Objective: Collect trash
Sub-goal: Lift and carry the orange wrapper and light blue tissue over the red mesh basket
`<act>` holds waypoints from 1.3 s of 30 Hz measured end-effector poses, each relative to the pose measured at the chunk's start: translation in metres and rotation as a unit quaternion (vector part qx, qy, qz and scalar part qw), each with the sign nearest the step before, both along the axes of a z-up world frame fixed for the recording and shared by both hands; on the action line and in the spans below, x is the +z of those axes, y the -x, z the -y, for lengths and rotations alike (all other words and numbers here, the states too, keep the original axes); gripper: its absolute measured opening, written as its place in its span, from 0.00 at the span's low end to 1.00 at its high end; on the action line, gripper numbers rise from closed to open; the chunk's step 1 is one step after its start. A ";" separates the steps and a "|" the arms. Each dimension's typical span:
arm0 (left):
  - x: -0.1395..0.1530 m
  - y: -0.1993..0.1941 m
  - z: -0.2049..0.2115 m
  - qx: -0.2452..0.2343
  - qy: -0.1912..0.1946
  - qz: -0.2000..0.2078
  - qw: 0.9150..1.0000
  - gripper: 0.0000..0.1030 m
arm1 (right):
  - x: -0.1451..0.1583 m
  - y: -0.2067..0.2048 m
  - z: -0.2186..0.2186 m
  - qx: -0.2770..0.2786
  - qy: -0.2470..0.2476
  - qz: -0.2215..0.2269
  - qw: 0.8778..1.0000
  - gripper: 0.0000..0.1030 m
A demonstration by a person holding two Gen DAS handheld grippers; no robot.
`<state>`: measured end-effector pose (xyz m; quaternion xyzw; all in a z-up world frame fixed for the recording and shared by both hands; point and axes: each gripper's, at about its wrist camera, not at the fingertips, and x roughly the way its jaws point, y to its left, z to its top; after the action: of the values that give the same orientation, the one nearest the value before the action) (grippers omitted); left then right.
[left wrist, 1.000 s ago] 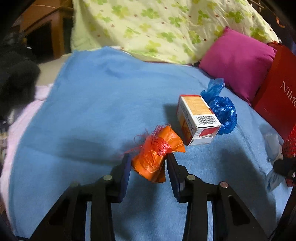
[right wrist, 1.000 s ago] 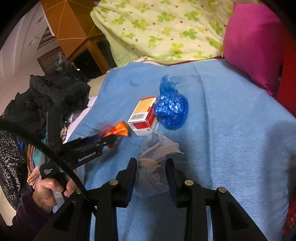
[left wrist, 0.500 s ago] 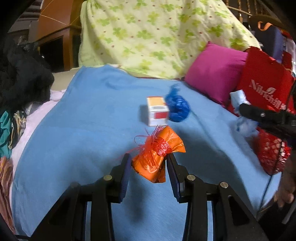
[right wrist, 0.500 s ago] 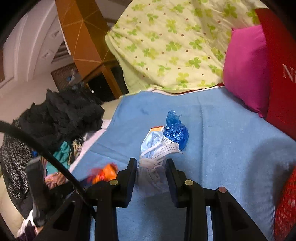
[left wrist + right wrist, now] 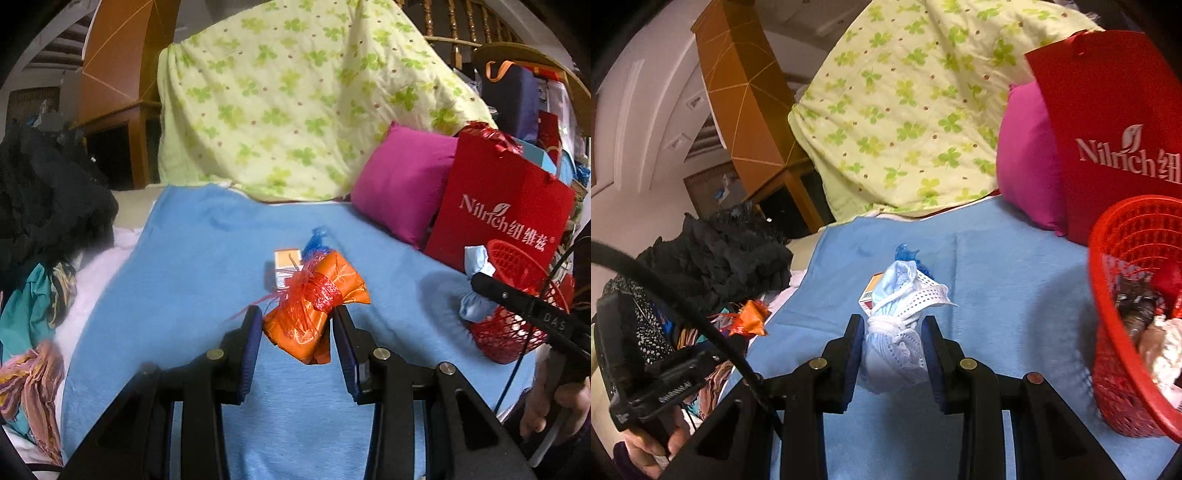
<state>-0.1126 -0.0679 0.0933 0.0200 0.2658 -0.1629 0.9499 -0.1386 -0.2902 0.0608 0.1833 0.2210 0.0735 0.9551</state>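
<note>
My left gripper [image 5: 297, 326] is shut on an orange wrapper bundle tied with red mesh [image 5: 314, 306], held above the blue blanket [image 5: 207, 266]. My right gripper [image 5: 892, 338] is shut on a knotted pale blue and white face mask bundle [image 5: 897, 332], also lifted. A red plastic basket [image 5: 1123, 332] with some trash in it stands at the right in the right wrist view and shows in the left wrist view [image 5: 513, 332]. An orange and white carton [image 5: 286, 260] and a blue plastic bag [image 5: 316, 242] lie on the blanket behind, partly hidden by the held items.
A red paper bag [image 5: 498, 221] and a magenta pillow [image 5: 399, 184] stand at the right back. A green clover quilt [image 5: 295, 103] is piled behind. Dark clothes [image 5: 44, 199] lie off the left edge of the blanket.
Both grippers have lifted and pulled back from the carton and blue bag with their loads. The red basket has come into view at the right, close to the right gripper.
</note>
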 end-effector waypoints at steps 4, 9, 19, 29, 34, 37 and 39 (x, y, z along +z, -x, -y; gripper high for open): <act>0.009 0.007 0.007 0.003 -0.003 0.006 1.000 0.40 | 0.007 0.010 0.004 -0.005 0.005 0.016 1.000 0.33; 0.019 0.010 0.015 0.017 -0.008 0.013 1.000 0.40 | 0.021 0.021 0.006 -0.006 0.010 0.042 0.999 0.33; 0.036 0.009 0.038 0.038 -0.017 0.020 0.999 0.40 | 0.035 0.041 0.021 -0.010 0.003 0.079 0.997 0.33; 0.049 0.018 0.070 0.025 -0.036 0.039 0.998 0.40 | 0.042 0.056 0.050 -0.035 -0.020 0.103 0.994 0.33; 0.054 0.022 0.079 0.020 -0.043 0.047 0.998 0.40 | 0.043 0.060 0.055 -0.041 -0.023 0.108 0.993 0.33; 0.057 0.024 0.084 0.016 -0.044 0.050 0.998 0.40 | 0.044 0.062 0.058 -0.044 -0.024 0.111 0.993 0.33; 0.058 0.026 0.087 0.014 -0.046 0.054 0.997 0.40 | 0.044 0.064 0.060 -0.047 -0.024 0.112 0.992 0.33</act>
<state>-0.1385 -0.1553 0.1518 0.0688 0.2221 -0.1356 0.9631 -0.2025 -0.3506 0.1046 0.2067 0.1016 0.0539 0.9716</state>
